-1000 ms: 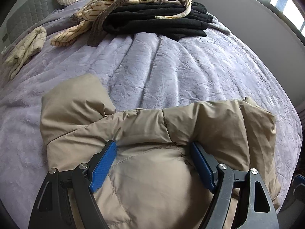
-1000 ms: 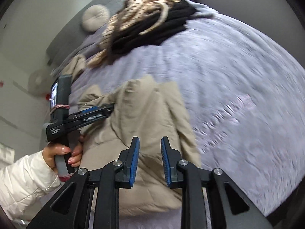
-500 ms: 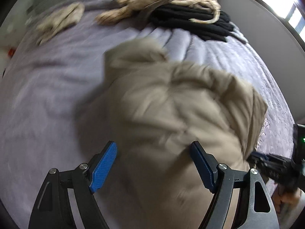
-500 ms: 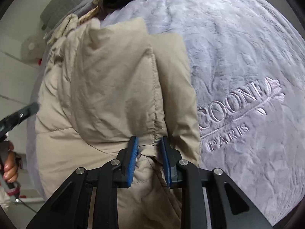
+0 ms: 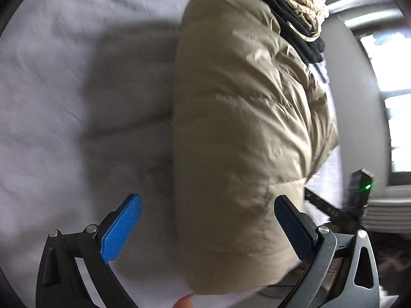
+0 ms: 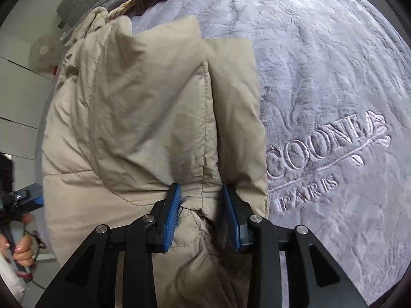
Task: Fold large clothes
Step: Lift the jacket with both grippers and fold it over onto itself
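Observation:
A beige puffer jacket (image 6: 143, 118) lies folded lengthwise on the lavender bedspread (image 6: 334, 64). My right gripper (image 6: 201, 192) points down at the jacket's near end. Its jaws are opening, and a seam ridge of the fabric sits loosely between the blue pads (image 6: 173, 205). In the left wrist view the jacket (image 5: 244, 128) fills the middle and right. My left gripper (image 5: 208, 200) hovers over the jacket's left edge, jaws opening to their widest, gripping nothing. The left pad (image 5: 120, 228) is over bare bedspread (image 5: 64, 102). A hand (image 6: 23, 254) holds the left gripper at the right wrist view's left edge.
A pile of black and striped cream clothes (image 5: 298, 10) lies beyond the jacket's far end. A grey headboard (image 6: 84, 0) is at the back, a bright window (image 5: 395, 102) to the right. Embroidered lettering (image 6: 328, 148) marks the bedspread right of the jacket.
The left gripper swung sideways and rolled off the jacket's top to its left edge, jaws spreading. The right gripper dropped onto the jacket, pinched a seam ridge, and its pads now stand wider.

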Motion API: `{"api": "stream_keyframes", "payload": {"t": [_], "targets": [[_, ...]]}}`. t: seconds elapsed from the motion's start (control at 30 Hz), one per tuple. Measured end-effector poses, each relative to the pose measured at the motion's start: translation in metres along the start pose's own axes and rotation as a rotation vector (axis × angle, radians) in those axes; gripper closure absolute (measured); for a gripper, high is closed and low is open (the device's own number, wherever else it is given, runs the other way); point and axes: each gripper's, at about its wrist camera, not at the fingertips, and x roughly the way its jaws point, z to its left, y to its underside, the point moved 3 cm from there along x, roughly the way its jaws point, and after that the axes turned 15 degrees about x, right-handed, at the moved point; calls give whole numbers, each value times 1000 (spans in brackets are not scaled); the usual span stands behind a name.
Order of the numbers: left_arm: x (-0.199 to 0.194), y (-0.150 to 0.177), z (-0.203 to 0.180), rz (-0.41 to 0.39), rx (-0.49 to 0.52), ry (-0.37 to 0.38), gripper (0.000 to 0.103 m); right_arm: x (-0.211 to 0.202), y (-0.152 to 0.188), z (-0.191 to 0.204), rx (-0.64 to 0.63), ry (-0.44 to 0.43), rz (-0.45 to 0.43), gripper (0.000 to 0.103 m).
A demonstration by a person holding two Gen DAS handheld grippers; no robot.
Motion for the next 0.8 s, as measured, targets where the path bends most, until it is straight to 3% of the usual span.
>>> {"api": "stream_keyframes", "payload": {"t": [0.17,0.23,0.33,0.4,0.53,0.8], "targets": [[6,-4,8,-25,5,112,0,-26,-5,-5,17,-8,2,48],[8,-5,13,-24,4,142,0,-39,-8,-7,19,-14,-9,29],[17,-6,20,5,8,91,0,-50,-13,-19,38,-41,-7,12],[23,-8,21,22,20,66,0,-49,-17,-26,64,-69,9,11],[21,-11,18,8,15,120,0,-34,-21,-28,99,-127,70,10],[19,-15,23,4,29,140,0,7,-32,-13,47,-114,162,10]]}}
